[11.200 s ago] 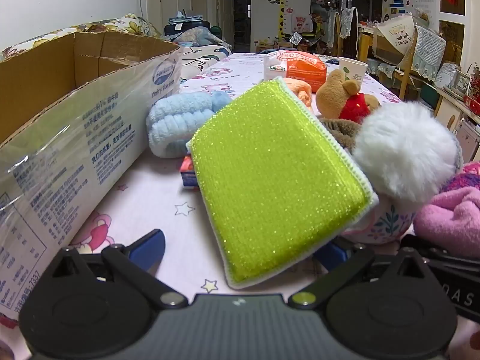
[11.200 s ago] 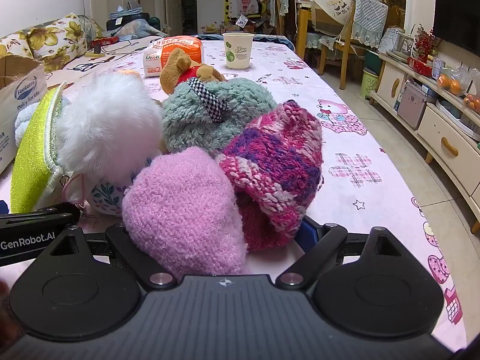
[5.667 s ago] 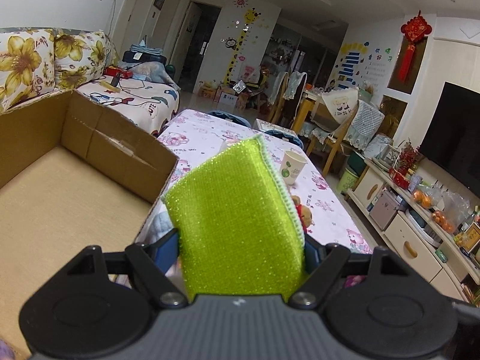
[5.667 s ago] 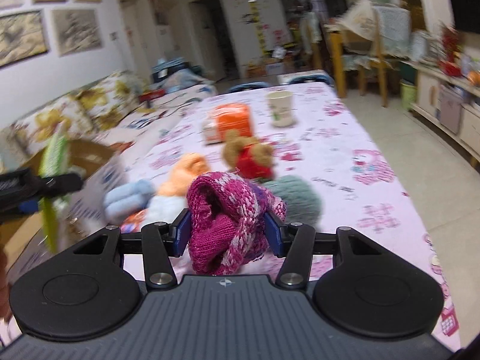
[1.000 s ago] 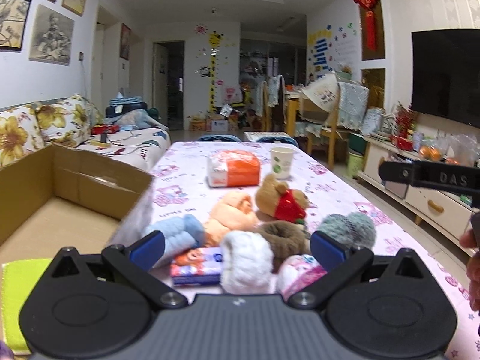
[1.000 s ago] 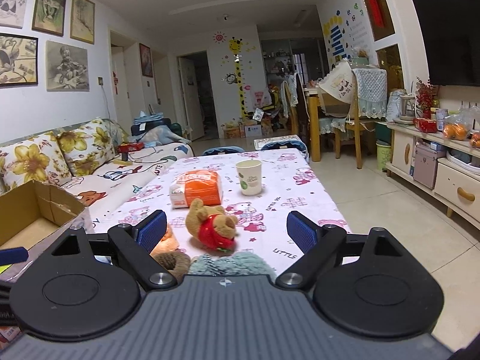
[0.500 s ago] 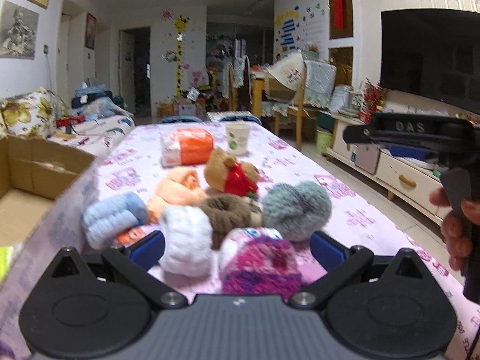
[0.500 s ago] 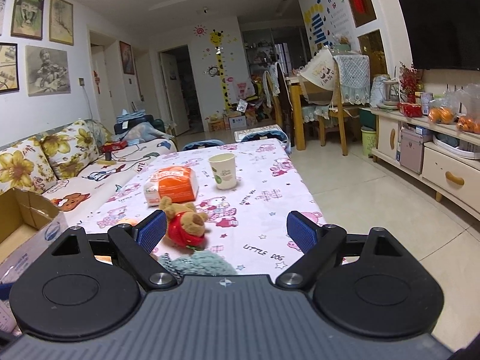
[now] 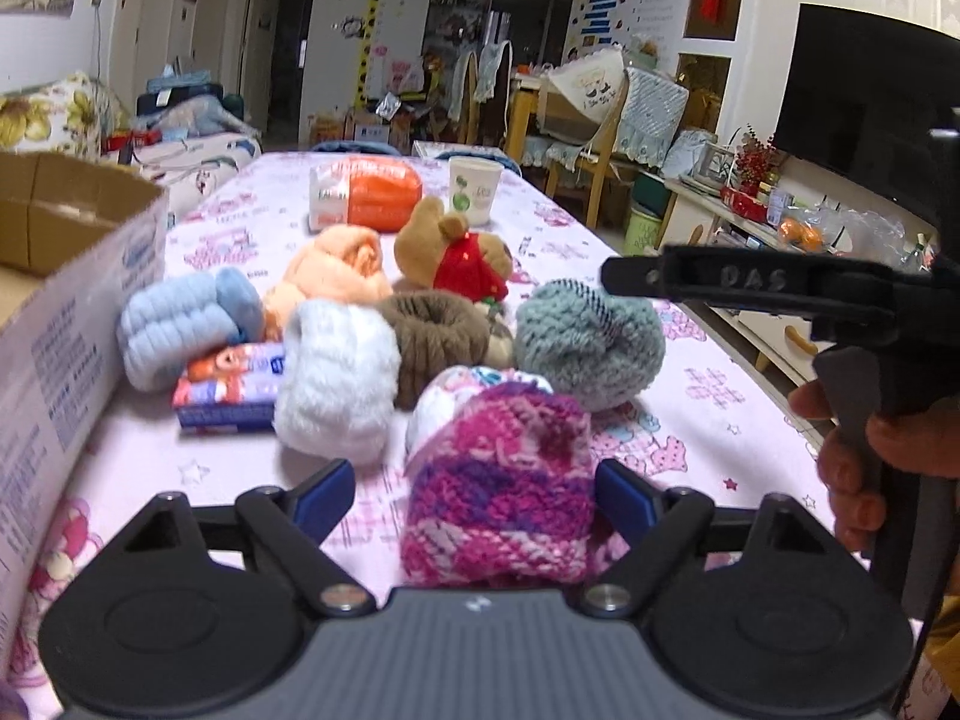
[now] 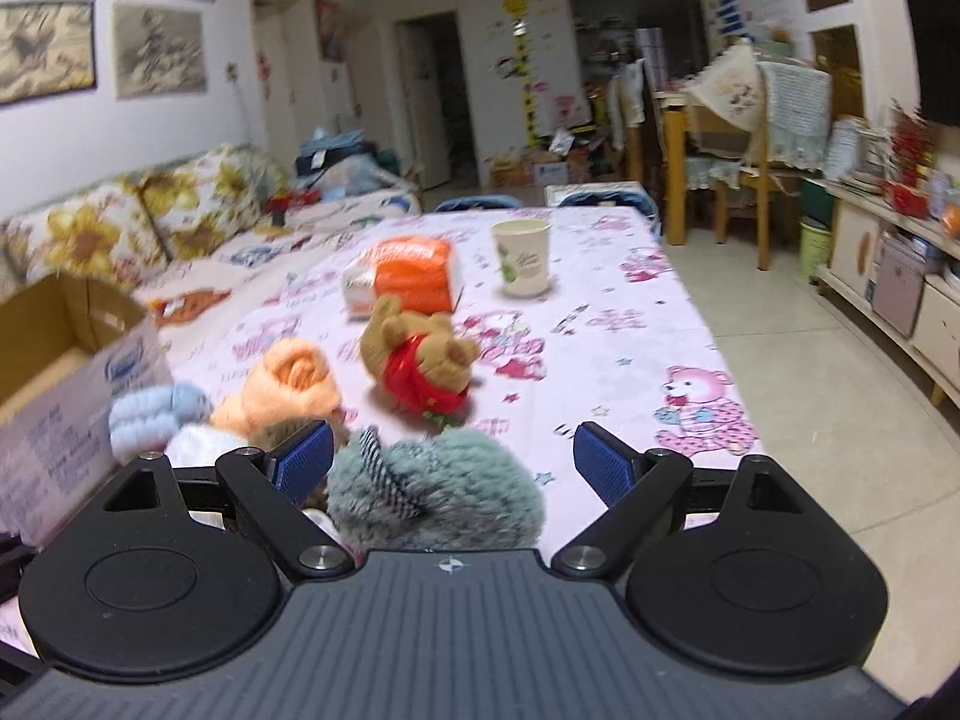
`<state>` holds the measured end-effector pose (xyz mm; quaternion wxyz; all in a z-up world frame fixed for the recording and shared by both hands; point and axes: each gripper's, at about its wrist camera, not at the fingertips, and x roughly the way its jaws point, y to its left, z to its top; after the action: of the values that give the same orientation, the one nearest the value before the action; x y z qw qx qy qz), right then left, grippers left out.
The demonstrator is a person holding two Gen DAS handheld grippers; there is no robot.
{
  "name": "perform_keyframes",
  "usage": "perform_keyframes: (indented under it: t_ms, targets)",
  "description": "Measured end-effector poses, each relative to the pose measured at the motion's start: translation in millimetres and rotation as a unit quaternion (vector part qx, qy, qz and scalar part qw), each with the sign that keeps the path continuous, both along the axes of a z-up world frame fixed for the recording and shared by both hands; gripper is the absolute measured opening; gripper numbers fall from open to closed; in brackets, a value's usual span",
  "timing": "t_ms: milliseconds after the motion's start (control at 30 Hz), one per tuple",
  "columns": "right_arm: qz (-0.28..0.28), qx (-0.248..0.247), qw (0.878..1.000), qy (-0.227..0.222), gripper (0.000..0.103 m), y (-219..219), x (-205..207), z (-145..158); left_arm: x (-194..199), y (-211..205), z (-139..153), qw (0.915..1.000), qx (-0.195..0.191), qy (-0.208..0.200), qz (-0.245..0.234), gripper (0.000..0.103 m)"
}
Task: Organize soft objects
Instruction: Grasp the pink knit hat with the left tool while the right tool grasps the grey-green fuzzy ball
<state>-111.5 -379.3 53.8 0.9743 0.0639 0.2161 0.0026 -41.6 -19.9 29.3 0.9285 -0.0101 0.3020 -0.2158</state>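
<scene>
My left gripper (image 9: 474,489) is open, its jaws on either side of a pink and purple knitted hat (image 9: 504,480) lying on the table, not gripping it. Behind it lie a white fluffy roll (image 9: 336,381), a brown ring (image 9: 444,339), a grey-green fuzzy hat (image 9: 591,342), a light blue roll (image 9: 180,327), an orange roll (image 9: 336,267) and a teddy bear in red (image 9: 462,255). My right gripper (image 10: 453,468) is open and empty, above the grey-green hat (image 10: 438,495). The cardboard box (image 9: 66,294) stands at left.
An orange tissue pack (image 9: 366,195) and a paper cup (image 9: 474,189) stand further back on the pink tablecloth (image 9: 708,408). A small printed packet (image 9: 231,393) lies by the box. The right gripper's body (image 9: 780,291) and hand are at right.
My left gripper has dropped lower and moved in around the pink knitted hat. My right gripper has tilted down towards the grey-green hat. Both stay open.
</scene>
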Motion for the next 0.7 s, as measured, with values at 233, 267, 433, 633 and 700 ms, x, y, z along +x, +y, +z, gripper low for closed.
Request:
perform_keyframes:
  t_ms: [233, 267, 433, 633, 700]
  targets:
    - [0.015, -0.040, 0.998, 0.038, 0.103, 7.5, 14.6, -16.6, 7.3, -1.6, -5.2, 0.9998, -0.010, 0.016, -0.003, 0.084]
    - [0.015, -0.041, 0.998, 0.040, 0.103, 7.8, 16.9, -18.3, 8.6, -1.5, -5.7, 0.9998, -0.012, 0.018, -0.004, 0.083]
    - [0.016, -0.034, 0.998, 0.054, 0.103, 8.6, 30.2, -26.4, 14.9, -2.4, -8.6, 0.9992, -0.021, 0.034, -0.009, 0.076]
    - [0.026, -0.013, 0.997, 0.073, 0.103, 11.1, 41.7, -34.9, 21.8, -2.3, -9.6, 0.9980, -0.037, 0.048, -0.020, 0.062]
    - [0.028, -0.003, 0.996, 0.080, 0.103, 10.9, 43.7, -36.7, 22.8, -1.8, -9.6, 0.9976, -0.041, 0.051, -0.021, 0.060]
